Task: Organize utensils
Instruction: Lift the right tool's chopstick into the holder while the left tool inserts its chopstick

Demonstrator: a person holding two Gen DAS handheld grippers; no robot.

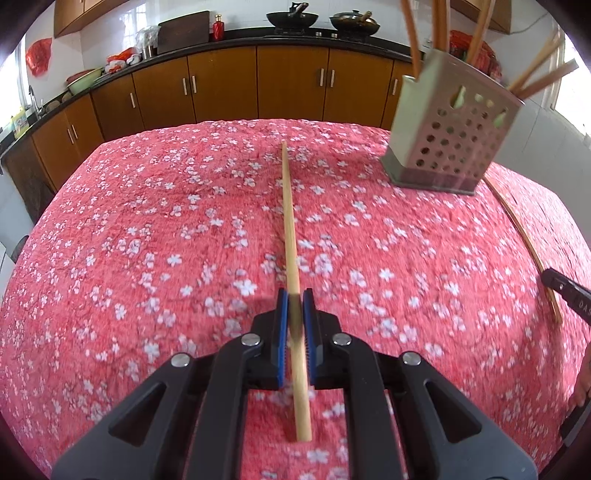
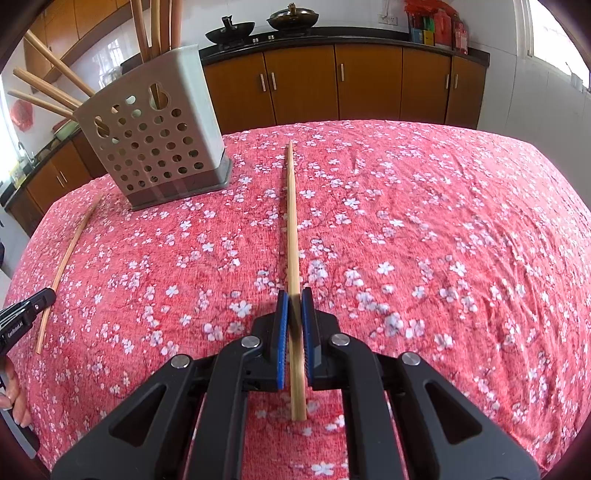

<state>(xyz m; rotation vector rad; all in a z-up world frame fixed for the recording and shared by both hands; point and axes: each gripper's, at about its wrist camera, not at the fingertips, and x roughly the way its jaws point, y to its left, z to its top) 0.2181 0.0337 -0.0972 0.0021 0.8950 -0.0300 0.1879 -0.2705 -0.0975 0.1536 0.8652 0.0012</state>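
Home kitchen: wooden cabinets (image 1: 221, 88), woks (image 1: 291, 18) on counter.

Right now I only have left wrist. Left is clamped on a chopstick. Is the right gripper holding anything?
Observer: Yes. The right wrist view shows the right gripper shut on its own chopstick, which points away along the cloth.
Operator: Where's the holder relative to that one?
Observer: The chopstick holder stands ahead and to the left of it, not touching it.
Operator: The stick at my right edge, is it loose?
Observer: It seems to be that same chopstick. On the floral cloth the right view shows only one other stick outside the holder, the left chopstick in the left gripper.
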